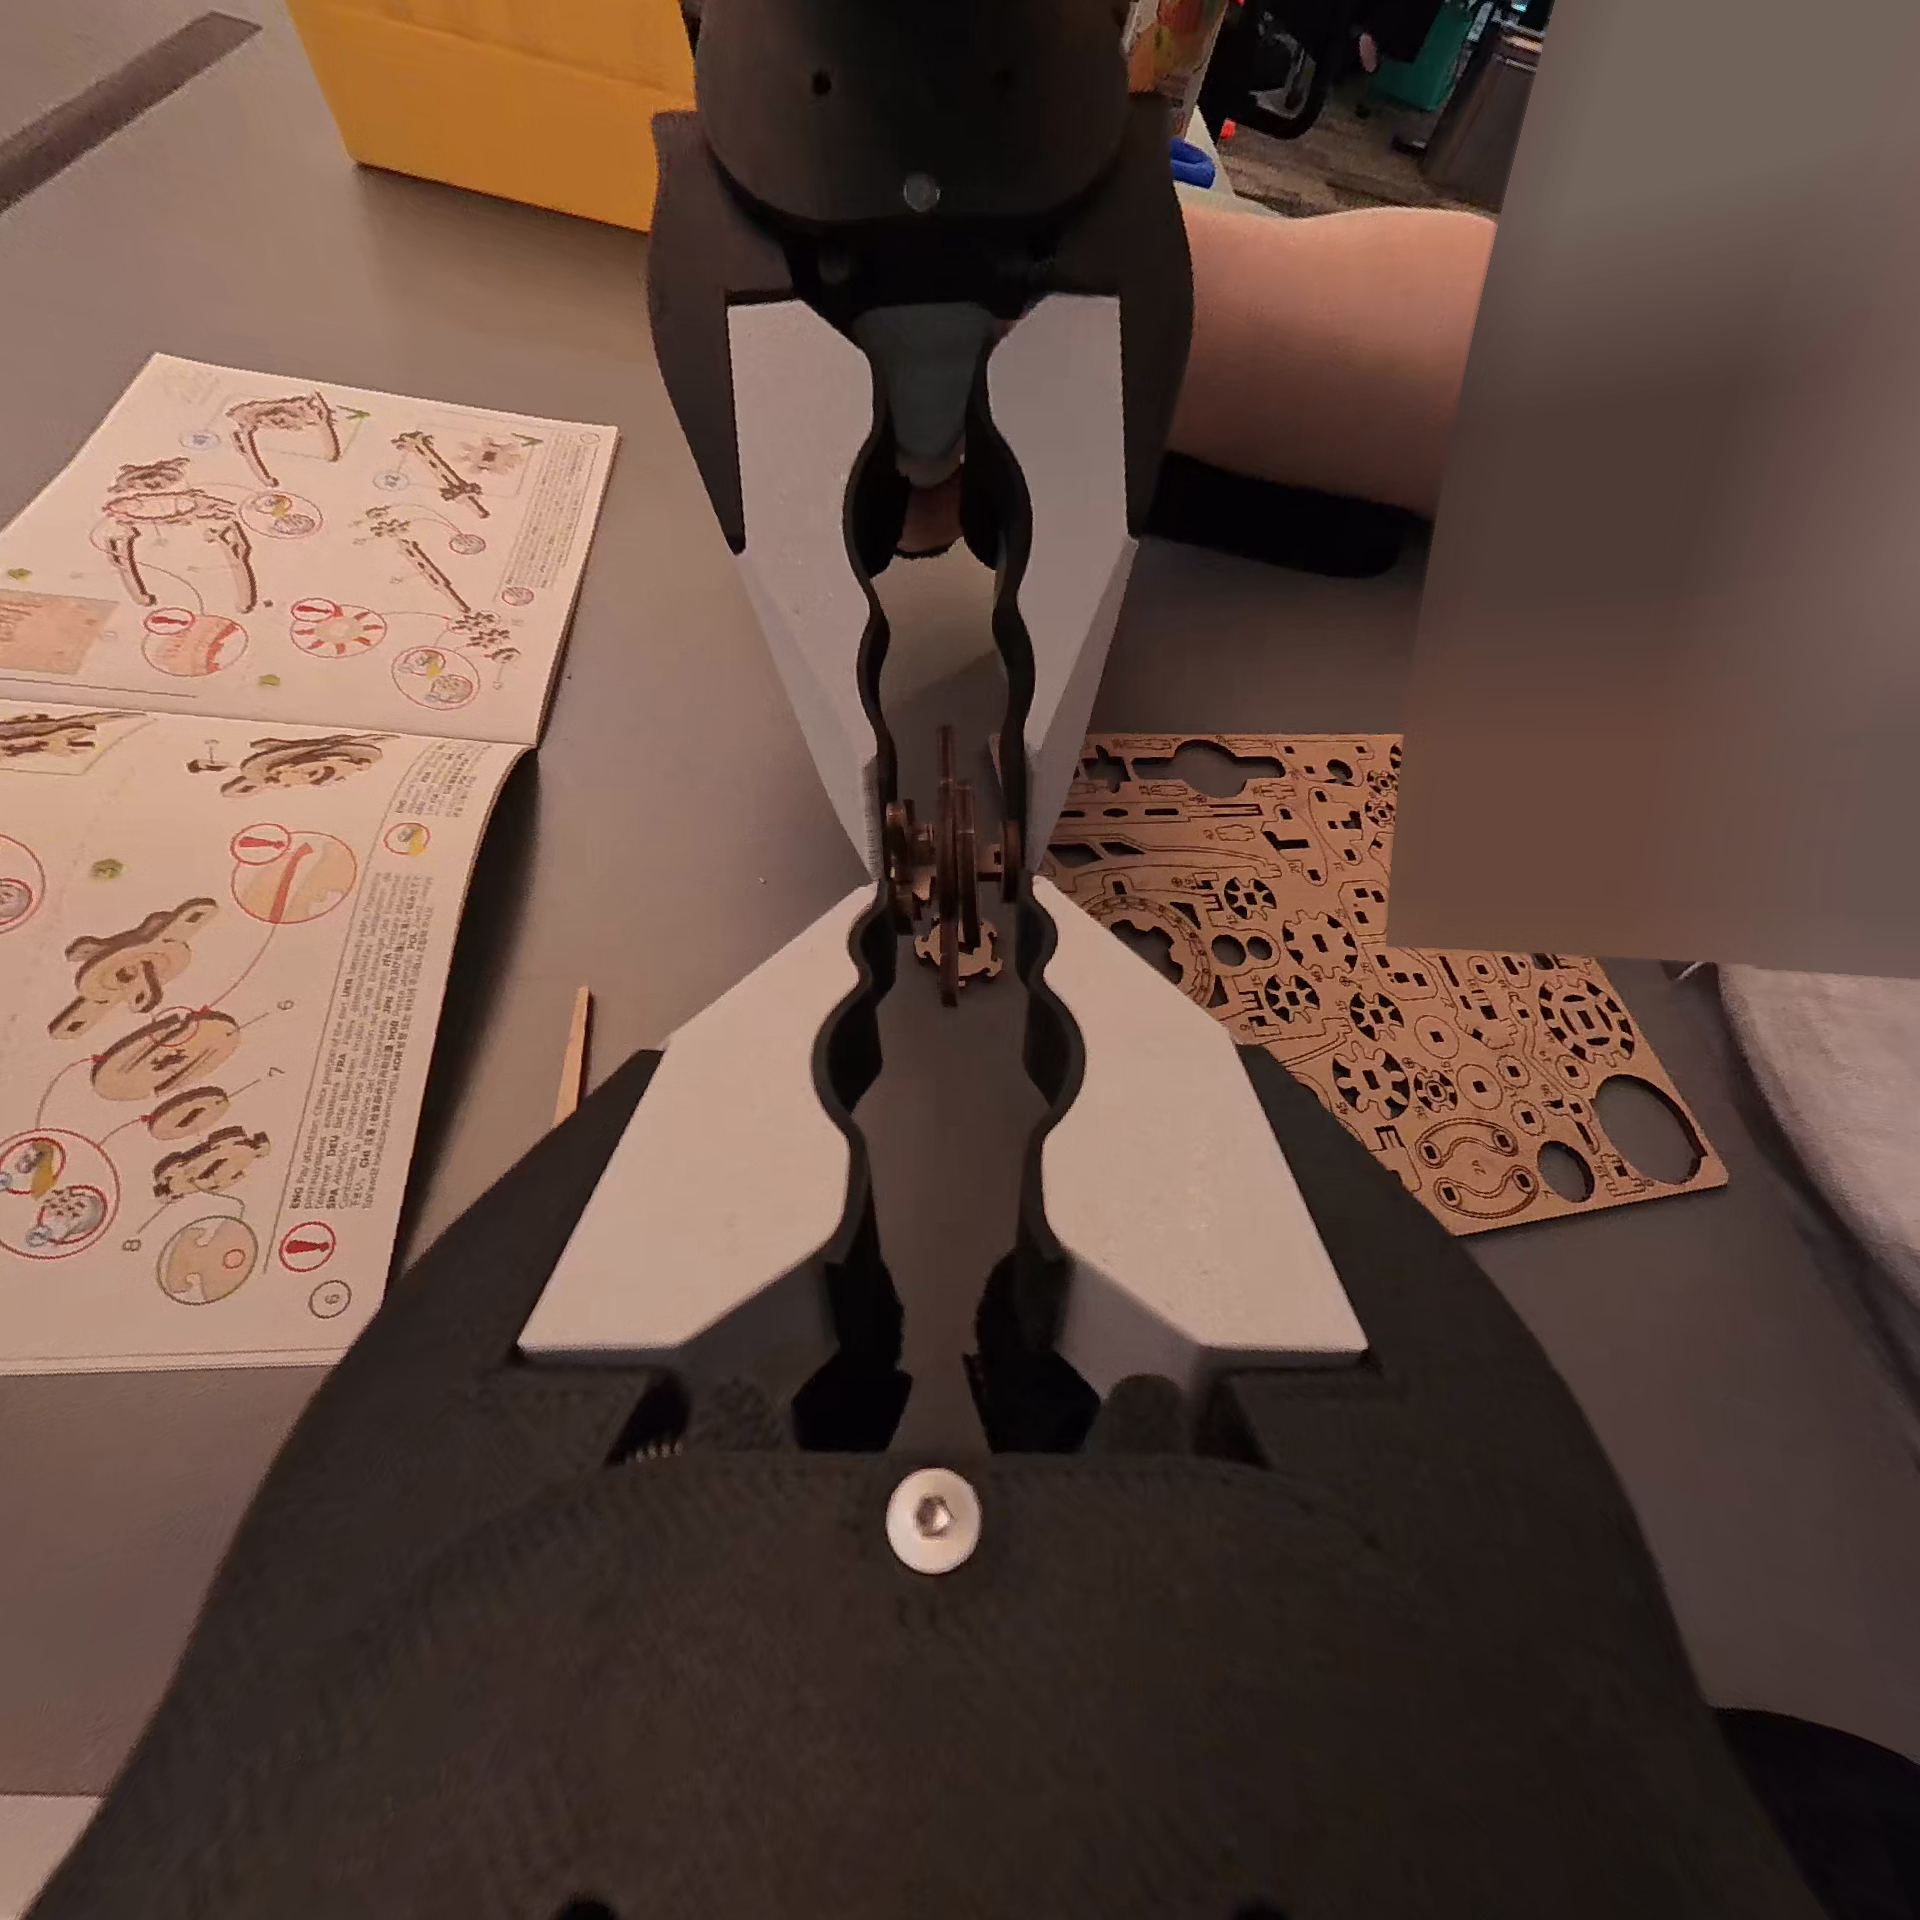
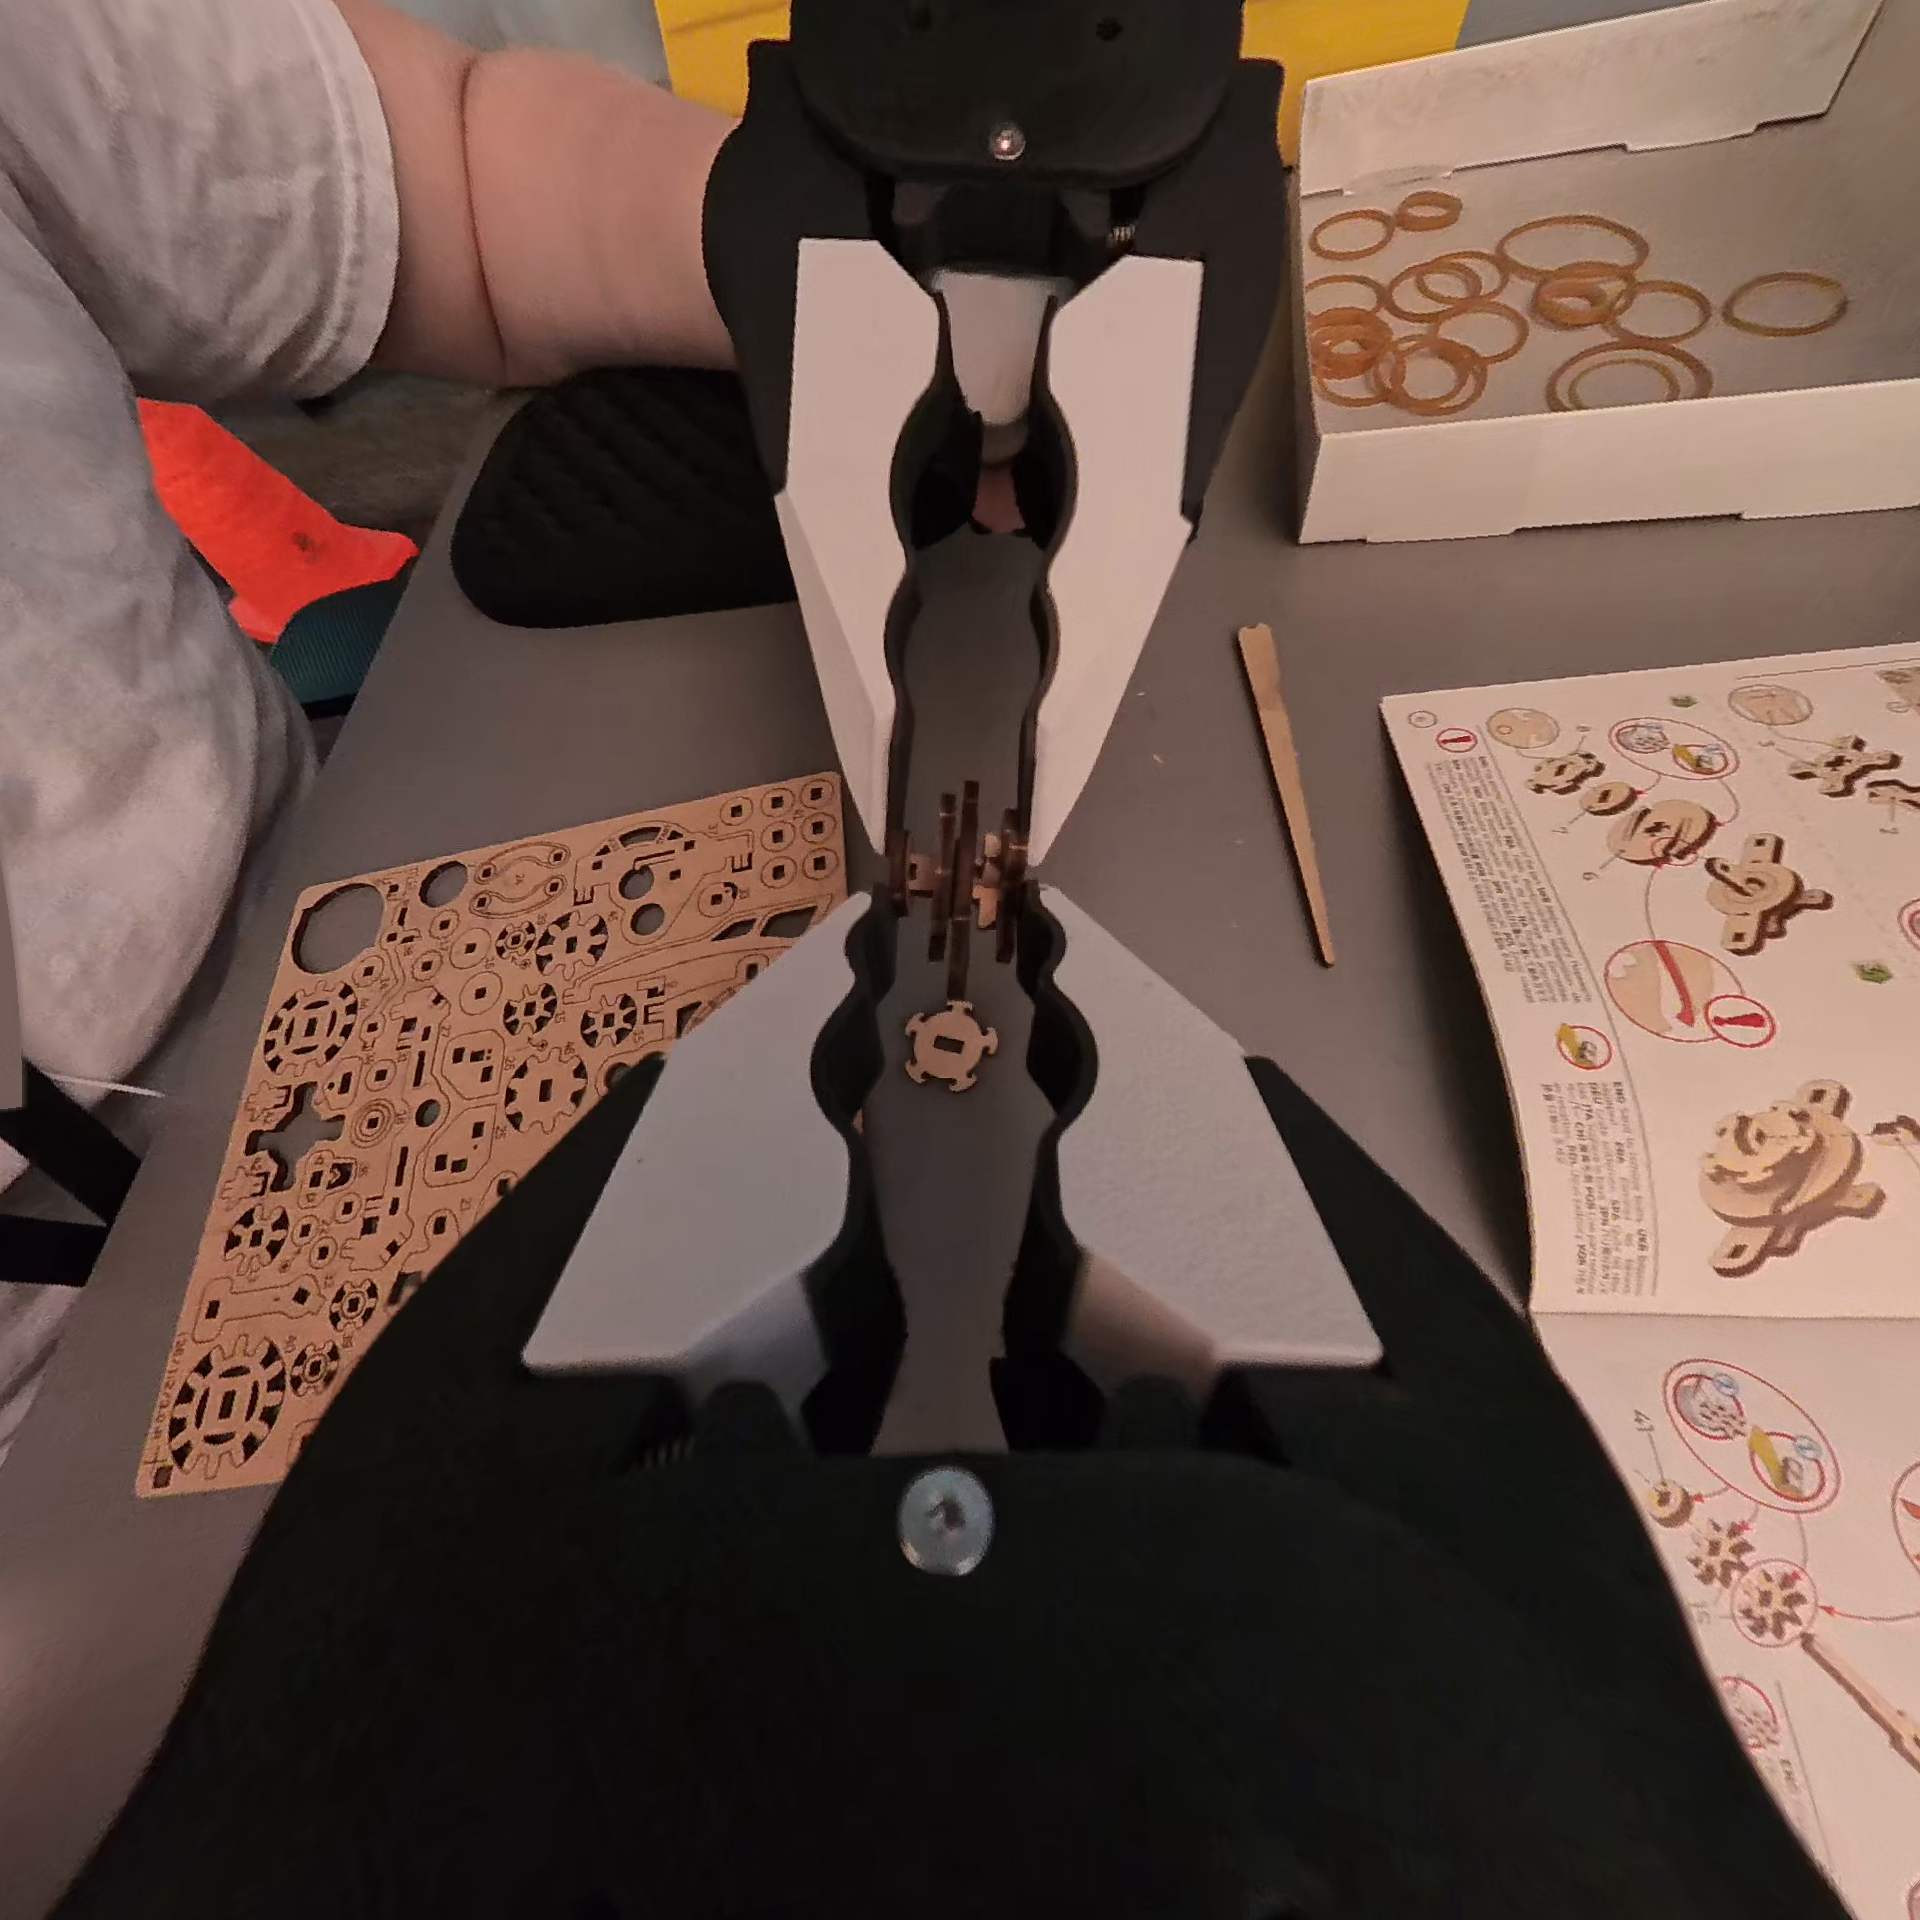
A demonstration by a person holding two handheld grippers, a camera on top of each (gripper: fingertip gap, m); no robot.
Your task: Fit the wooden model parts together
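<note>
Wooden model parts (image 1: 948, 862) sit clamped between our left gripper (image 1: 951, 904) and right gripper (image 2: 951, 904), jaws tip to tip above the grey bench (image 1: 675, 790), beside a punched wooden sheet (image 2: 436, 1091).

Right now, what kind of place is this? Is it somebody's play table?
Probably a hobby or craft desk for building a wooden model kit. On the grey table lie an open instruction booklet, a laser-cut wooden parts sheet, and a white box of rubber bands.
</note>
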